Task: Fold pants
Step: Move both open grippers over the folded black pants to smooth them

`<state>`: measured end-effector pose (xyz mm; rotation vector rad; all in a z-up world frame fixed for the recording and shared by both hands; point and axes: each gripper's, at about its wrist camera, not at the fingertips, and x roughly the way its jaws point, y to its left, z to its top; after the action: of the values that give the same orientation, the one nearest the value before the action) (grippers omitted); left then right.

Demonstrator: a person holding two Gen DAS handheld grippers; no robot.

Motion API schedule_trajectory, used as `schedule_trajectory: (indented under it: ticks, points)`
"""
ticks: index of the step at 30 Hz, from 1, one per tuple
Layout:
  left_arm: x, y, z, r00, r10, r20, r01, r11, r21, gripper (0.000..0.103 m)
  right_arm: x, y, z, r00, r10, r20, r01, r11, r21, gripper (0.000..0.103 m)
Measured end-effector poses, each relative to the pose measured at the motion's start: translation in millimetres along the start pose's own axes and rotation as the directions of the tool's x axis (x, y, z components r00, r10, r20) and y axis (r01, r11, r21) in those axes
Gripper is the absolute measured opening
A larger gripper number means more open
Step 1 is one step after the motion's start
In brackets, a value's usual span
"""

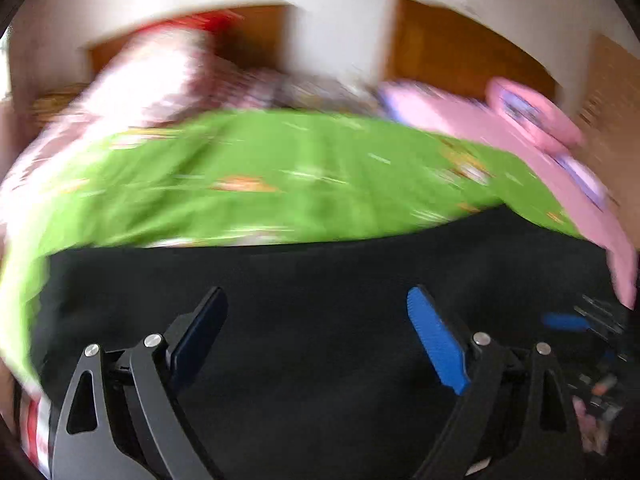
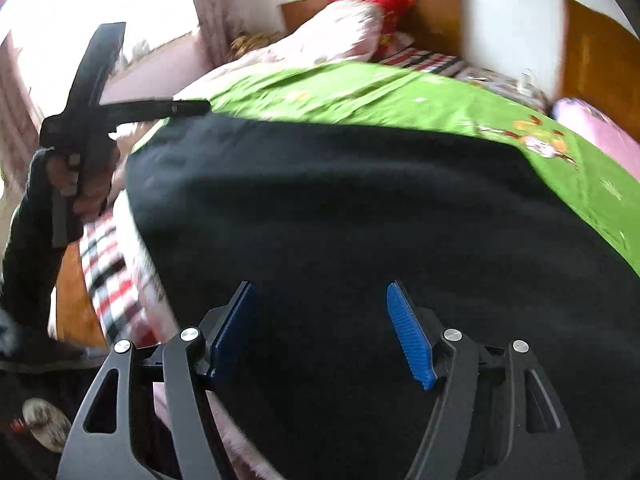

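The black pants (image 1: 320, 280) lie spread flat on a green bedsheet (image 1: 280, 168); they also fill the right wrist view (image 2: 340, 208). My left gripper (image 1: 318, 300) is open, its blue pads wide apart just above the pants, holding nothing. My right gripper (image 2: 320, 292) is open over the pants, empty. In the right wrist view the left gripper (image 2: 192, 106) reaches in from the left near the pants' far left corner, held by a hand. The right gripper's blue pad shows at the right edge of the left wrist view (image 1: 564, 322). Both views are motion-blurred.
Pink pillows (image 1: 532, 116) lie at the right of the bed, a pink-white quilt (image 1: 152, 76) and red pillow (image 2: 380, 4) at the far left by the wooden headboard (image 1: 460, 44). A checked sheet (image 2: 104, 272) hangs at the bed's left edge.
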<state>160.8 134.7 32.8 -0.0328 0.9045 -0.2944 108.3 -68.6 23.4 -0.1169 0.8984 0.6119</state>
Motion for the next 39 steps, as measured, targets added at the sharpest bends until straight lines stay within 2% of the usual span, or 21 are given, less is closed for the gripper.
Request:
schedule_trajectory:
  ticks: [1, 2, 3, 5, 7, 9, 10, 11, 12, 14, 15, 16, 17, 18, 21, 24, 28, 31, 36, 39]
  points:
    - [13, -10, 7, 0.998, -0.047, -0.050, 0.048, 0.998, 0.027, 0.090, 0, -3, 0, 1.000, -0.005, 0.004, 0.005, 1.000, 0.013, 0.068]
    - [30, -21, 13, 0.993, -0.051, -0.106, 0.058, 0.996, 0.070, 0.086, 1, -5, -2, 1.000, -0.008, 0.001, 0.008, 1.000, 0.019, 0.069]
    - [42, -27, 16, 0.990, -0.026, -0.142, 0.040, 0.994, 0.101, 0.084, 5, -6, -2, 1.000, -0.007, -0.006, 0.007, 1.000, 0.025, 0.070]
    - [58, -26, 18, 0.982, 0.042, -0.185, -0.019, 0.992, 0.121, 0.071, 7, -8, -7, 1.000, -0.018, -0.018, 0.019, 0.999, 0.037, 0.070]
    - [46, -12, 17, 0.989, 0.056, -0.135, -0.045, 0.995, 0.086, 0.071, 2, -5, -9, 1.000, -0.027, -0.003, 0.027, 0.999, 0.025, 0.070]
    - [24, 18, 16, 0.999, 0.023, -0.043, -0.022, 0.999, 0.028, 0.073, -11, 2, 6, 0.999, -0.034, 0.037, 0.036, 0.997, -0.064, 0.070]
    - [16, 34, 16, 1.000, 0.031, -0.004, -0.031, 1.000, 0.003, 0.075, -13, 10, 19, 0.997, -0.039, 0.060, 0.046, 0.992, -0.119, 0.070]
    - [6, 56, 17, 0.996, 0.079, 0.045, -0.078, 0.996, -0.038, 0.081, -13, 16, 34, 0.996, -0.040, 0.079, 0.053, 0.983, -0.177, 0.070]
    - [2, 74, 17, 0.990, 0.128, 0.059, -0.124, 0.989, -0.080, 0.082, -12, 22, 48, 0.995, -0.025, 0.095, 0.046, 0.973, -0.228, 0.070]
    - [2, 115, 16, 0.984, 0.176, 0.019, -0.169, 0.967, -0.189, 0.082, 5, 38, 85, 0.993, 0.053, 0.102, -0.015, 0.939, -0.343, 0.065]
    - [-2, 131, 11, 0.981, 0.193, 0.002, -0.187, 0.950, -0.251, 0.082, 16, 42, 97, 0.993, 0.075, 0.087, -0.037, 0.928, -0.370, 0.054]
    - [-7, 137, 5, 0.981, 0.195, -0.002, -0.188, 0.941, -0.280, 0.082, 31, 49, 113, 0.993, 0.099, 0.060, -0.067, 0.918, -0.391, 0.049]
    - [-16, 140, -6, 0.982, 0.186, 0.012, -0.174, 0.936, -0.304, 0.082, 52, 55, 130, 0.990, 0.138, 0.023, -0.117, 0.908, -0.403, 0.039]
    - [-23, 138, -14, 0.982, 0.187, 0.034, -0.167, 0.935, -0.312, 0.082, 73, 63, 145, 0.984, 0.176, -0.014, -0.165, 0.893, -0.419, 0.035]
    - [-42, 126, -47, 0.973, 0.213, 0.093, -0.174, 0.932, -0.318, 0.082, 128, 84, 174, 0.953, 0.257, -0.160, -0.303, 0.838, -0.454, 0.035]
    - [-46, 118, -70, 0.970, 0.209, 0.127, -0.160, 0.935, -0.317, 0.082, 163, 105, 190, 0.932, 0.262, -0.249, -0.356, 0.782, -0.512, 0.035]
    - [-41, 128, -77, 0.964, 0.240, 0.117, -0.195, 0.932, -0.306, 0.082, 202, 108, 206, 0.923, 0.217, -0.318, -0.362, 0.771, -0.524, 0.035]
    - [-34, 137, -76, 0.968, 0.225, 0.110, -0.179, 0.928, -0.326, 0.082, 219, 110, 201, 0.904, 0.211, -0.372, -0.390, 0.763, -0.515, 0.035]
    - [-22, 139, -85, 0.973, 0.217, 0.078, -0.179, 0.926, -0.333, 0.083, 219, 105, 196, 0.888, 0.236, -0.395, -0.424, 0.752, -0.505, 0.037]
    - [-18, 135, -89, 0.968, 0.237, 0.085, -0.200, 0.929, -0.312, 0.086, 218, 105, 196, 0.893, 0.222, -0.392, -0.416, 0.742, -0.526, 0.037]
